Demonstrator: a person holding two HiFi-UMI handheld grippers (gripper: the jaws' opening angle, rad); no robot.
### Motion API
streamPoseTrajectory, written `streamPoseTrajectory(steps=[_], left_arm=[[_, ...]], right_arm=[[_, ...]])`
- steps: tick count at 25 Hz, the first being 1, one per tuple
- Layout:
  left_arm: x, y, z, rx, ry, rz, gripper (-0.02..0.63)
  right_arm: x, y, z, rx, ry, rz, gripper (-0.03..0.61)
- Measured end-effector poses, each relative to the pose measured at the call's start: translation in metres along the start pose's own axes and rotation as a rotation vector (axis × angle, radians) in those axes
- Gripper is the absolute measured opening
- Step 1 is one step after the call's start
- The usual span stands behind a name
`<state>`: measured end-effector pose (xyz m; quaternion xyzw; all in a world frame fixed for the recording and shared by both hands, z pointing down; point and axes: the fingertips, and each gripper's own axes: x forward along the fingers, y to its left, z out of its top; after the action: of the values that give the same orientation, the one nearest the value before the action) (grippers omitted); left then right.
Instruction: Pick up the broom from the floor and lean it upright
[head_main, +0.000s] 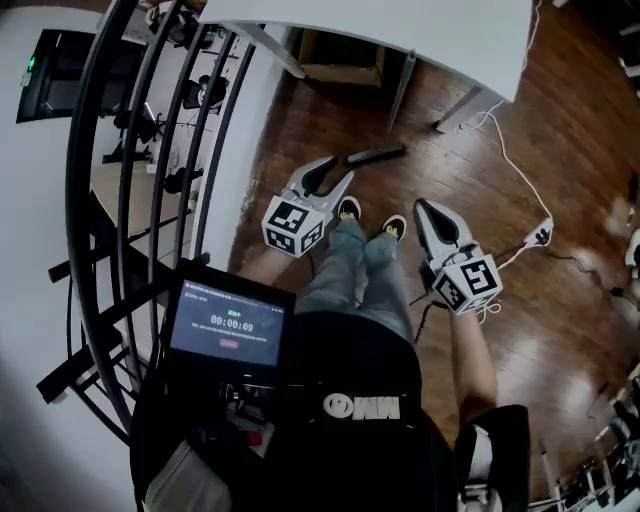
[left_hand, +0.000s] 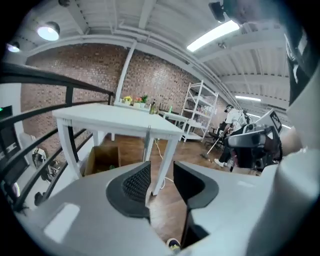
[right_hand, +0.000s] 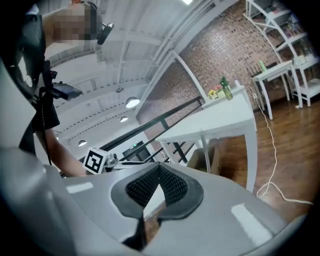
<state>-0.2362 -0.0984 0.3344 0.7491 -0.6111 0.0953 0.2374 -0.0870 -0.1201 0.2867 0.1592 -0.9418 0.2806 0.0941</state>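
A dark elongated thing (head_main: 375, 155) lies on the wooden floor just beyond my feet; I cannot tell whether it is part of the broom. My left gripper (head_main: 330, 178) is held up in the air in front of me, its tips near that dark thing in the head view. Its jaws stand apart with nothing between them (left_hand: 161, 172). My right gripper (head_main: 425, 210) hangs to the right of my shoes, and its pads meet at the tips with nothing in them (right_hand: 159, 170). Both gripper views look out level across the room, and neither shows a broom.
A white table (head_main: 400, 30) stands ahead with a cardboard box (head_main: 340, 55) under it. A black railing (head_main: 110, 200) curves along the left. A white cable (head_main: 510, 160) runs to a power strip (head_main: 540, 235) on the right. My shoes (head_main: 348, 210) are between the grippers.
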Motion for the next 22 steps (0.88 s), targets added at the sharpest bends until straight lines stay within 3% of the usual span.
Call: streamPoseTrajectory(steps=[4, 6, 9, 14, 22], left_arm=[[-0.019, -0.031, 0.076, 0.02, -0.127, 0.0, 0.117], [-0.042, -0.051, 0.101, 0.04, -0.183, -0.003, 0.018], [-0.063, -0.081, 0.131, 0.084, -0.255, -0.035, 0.017], [-0.07, -0.108, 0.148, 0.127, -0.315, -0.066, 0.017], [-0.076, -0.123, 0.152, 0.152, -0.301, -0.134, 0.017]], right_arm=[[-0.006, 0.022, 0.056, -0.081, -0.065, 0.046, 0.005], [-0.015, 0.047, 0.068, -0.126, -0.083, 0.068, 0.005], [-0.018, 0.073, 0.077, -0.189, -0.102, 0.083, 0.005], [-0.018, 0.082, 0.074, -0.223, -0.125, 0.06, 0.005], [-0.013, 0.091, 0.09, -0.275, -0.155, 0.056, 0.005]])
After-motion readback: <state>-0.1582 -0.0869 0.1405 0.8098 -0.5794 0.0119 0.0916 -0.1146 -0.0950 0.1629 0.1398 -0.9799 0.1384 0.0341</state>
